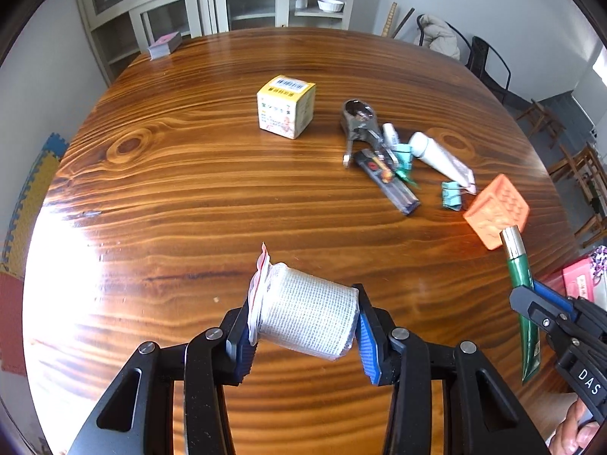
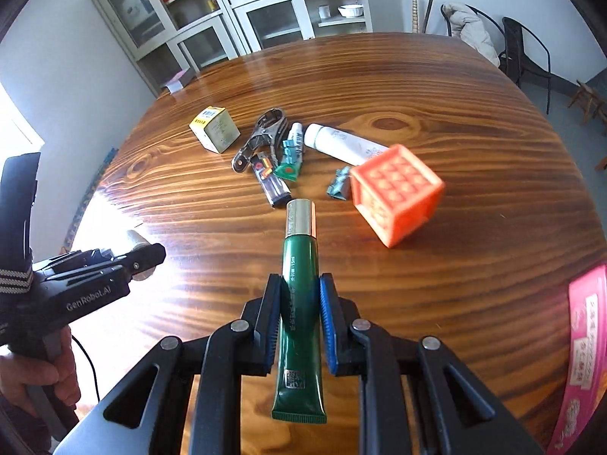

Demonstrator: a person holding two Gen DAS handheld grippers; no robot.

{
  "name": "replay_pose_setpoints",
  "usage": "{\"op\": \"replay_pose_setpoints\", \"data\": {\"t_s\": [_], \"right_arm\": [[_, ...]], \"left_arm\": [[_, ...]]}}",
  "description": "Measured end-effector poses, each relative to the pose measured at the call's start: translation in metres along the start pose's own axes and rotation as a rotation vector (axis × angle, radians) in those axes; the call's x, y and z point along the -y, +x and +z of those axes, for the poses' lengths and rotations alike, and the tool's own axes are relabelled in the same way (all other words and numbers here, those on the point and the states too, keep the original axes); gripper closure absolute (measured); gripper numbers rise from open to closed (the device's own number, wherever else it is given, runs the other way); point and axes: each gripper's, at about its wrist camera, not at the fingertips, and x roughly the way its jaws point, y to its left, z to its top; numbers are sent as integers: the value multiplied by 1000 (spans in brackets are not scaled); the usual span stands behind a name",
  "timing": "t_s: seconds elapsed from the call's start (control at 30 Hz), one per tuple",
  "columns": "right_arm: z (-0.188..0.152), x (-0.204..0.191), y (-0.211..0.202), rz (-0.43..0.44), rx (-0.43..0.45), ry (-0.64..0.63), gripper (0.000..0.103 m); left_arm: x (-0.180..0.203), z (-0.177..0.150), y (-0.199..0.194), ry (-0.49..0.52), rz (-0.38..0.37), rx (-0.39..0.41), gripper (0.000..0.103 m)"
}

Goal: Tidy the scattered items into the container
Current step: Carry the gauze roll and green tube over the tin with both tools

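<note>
1. The left hand-held gripper [image 1: 303, 326] is pointing steeply down over the near part of the desk [image 1: 189, 174], its blue pads clamping a white mesh roll [image 1: 309, 316] sealed in a clear bag.
2. The roll is lying tilted between the pads, the bag's red-edged flap sticking up at its left end, and it is hanging clear of the desk.
3. The right hand-held gripper [image 2: 300, 316] is also angling downward, its pads pressing on a green tube [image 2: 299, 314].
4. The tube is pointing away with its gold cap [image 2: 301, 218] at the far end and its crimped end near the camera.
5. A person's hand [image 2: 45, 375] is gripping the handle of the left tool at the left edge of the right wrist view.
6. Scattered items are lying on the far right of the desk: a yellow box [image 1: 286, 107], a metal clip [image 1: 356, 121], a white tube [image 1: 442, 157], a dark packet [image 1: 387, 182] and an orange cube [image 1: 496, 211].
7. A pink container [image 2: 586, 356] is sitting at the near right edge.
</note>
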Motion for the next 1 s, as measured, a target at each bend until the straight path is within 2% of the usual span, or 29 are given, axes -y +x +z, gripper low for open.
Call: {"op": "replay_pose_setpoints", "data": {"t_s": [0.17, 0.27, 0.7, 1.0], "right_arm": [[-15, 28, -32, -7, 30, 24, 81], [-25, 54, -57, -28, 55, 53, 81], [-86, 183, -153, -139, 175, 262, 81], [-123, 252, -196, -208, 236, 363, 81]], "left_arm": [[36, -12, -20, 27, -18, 3, 57], [71, -18, -32, 65, -40, 13, 57], [251, -50, -63, 330, -168, 35, 57], [363, -63, -73, 465, -265, 67, 57]]}}
